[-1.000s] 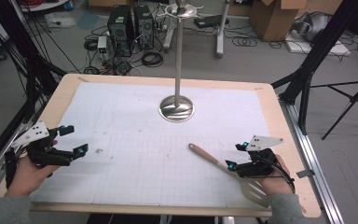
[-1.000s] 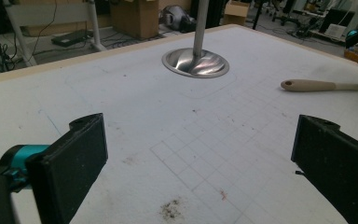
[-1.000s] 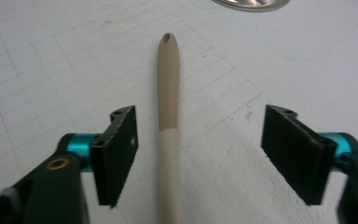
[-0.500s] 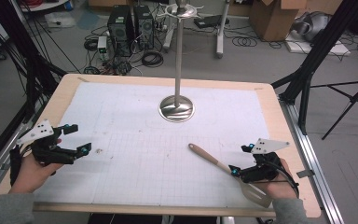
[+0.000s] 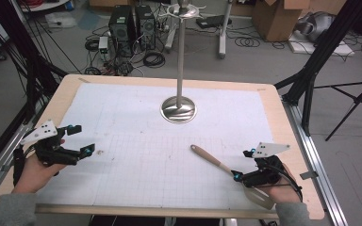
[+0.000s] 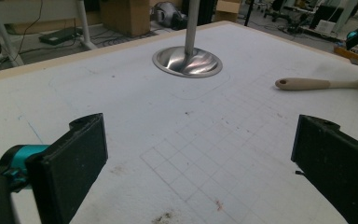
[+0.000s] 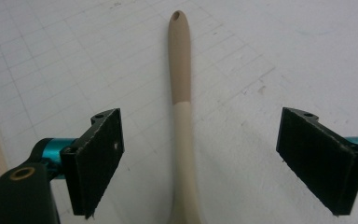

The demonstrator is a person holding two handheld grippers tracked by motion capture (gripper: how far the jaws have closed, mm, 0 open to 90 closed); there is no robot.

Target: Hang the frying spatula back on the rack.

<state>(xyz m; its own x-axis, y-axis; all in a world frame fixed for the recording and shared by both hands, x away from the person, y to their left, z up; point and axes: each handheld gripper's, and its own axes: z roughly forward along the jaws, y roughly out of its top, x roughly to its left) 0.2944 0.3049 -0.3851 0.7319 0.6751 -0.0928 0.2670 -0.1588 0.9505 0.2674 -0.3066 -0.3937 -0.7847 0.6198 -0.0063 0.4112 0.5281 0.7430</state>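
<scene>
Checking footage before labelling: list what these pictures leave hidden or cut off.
- Spatula blade: in the high view the right gripper and hand cover part of it; the right gripper view's bottom edge cuts it off.
- Metal stand top: cut by the high view's upper edge; the left gripper view shows just its base and lower pole.
- Left gripper: open, nothing between the jaws.

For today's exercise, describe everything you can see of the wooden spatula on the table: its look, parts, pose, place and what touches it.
The wooden spatula lies flat on the white gridded mat, near the table's front right. Its rounded handle is darker tan toward the tip, which has a small hanging hole, and paler toward the flat, wide blade. The handle points diagonally toward the metal stand's base. The right hand-held gripper straddles the handle with jaws wide open, pads clear of the wood; only the mat appears to touch it.
</scene>
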